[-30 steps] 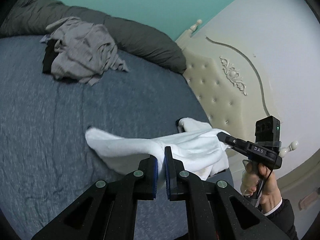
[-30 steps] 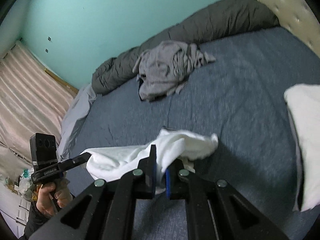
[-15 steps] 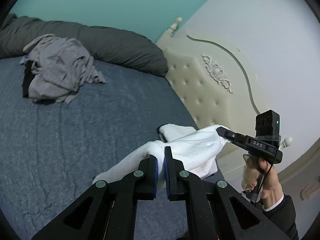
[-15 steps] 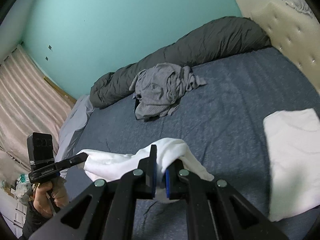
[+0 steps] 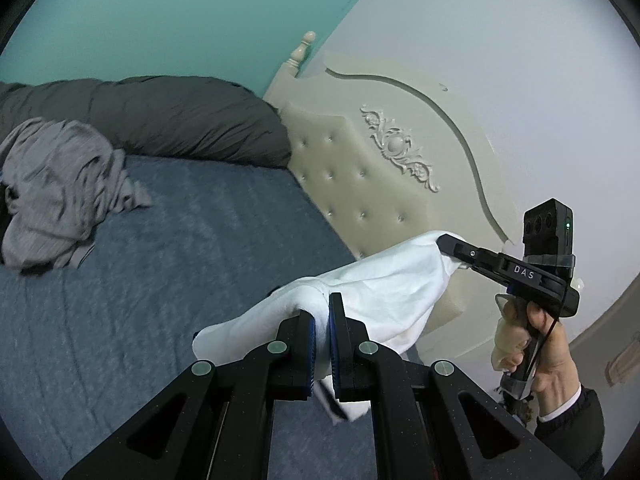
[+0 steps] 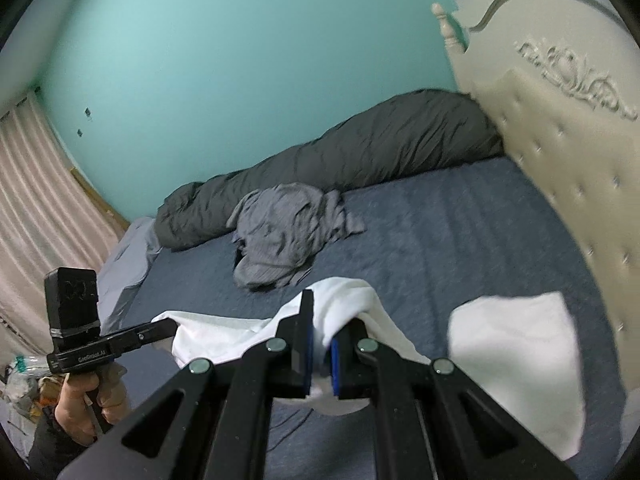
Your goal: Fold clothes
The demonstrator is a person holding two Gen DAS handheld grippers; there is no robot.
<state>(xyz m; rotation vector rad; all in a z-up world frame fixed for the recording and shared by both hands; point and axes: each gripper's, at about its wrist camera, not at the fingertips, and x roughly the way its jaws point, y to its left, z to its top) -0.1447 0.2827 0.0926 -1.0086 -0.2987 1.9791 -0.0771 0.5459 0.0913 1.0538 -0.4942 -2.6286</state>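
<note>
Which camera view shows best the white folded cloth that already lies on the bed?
The right wrist view. There the folded white cloth lies flat on the blue bed beside the headboard, nearly whole. The left wrist view does not show it; the held white garment covers that area.

- Bed (image 6: 460, 232) covered in a blue-grey spread, cream tufted headboard (image 6: 560, 152) at one end.
- Dark grey duvet (image 6: 360, 148) rolled along the far edge.
- Crumpled grey garments (image 6: 288, 232) heaped beside it.
- Folded white cloth (image 6: 516, 360) flat near the headboard.
</note>
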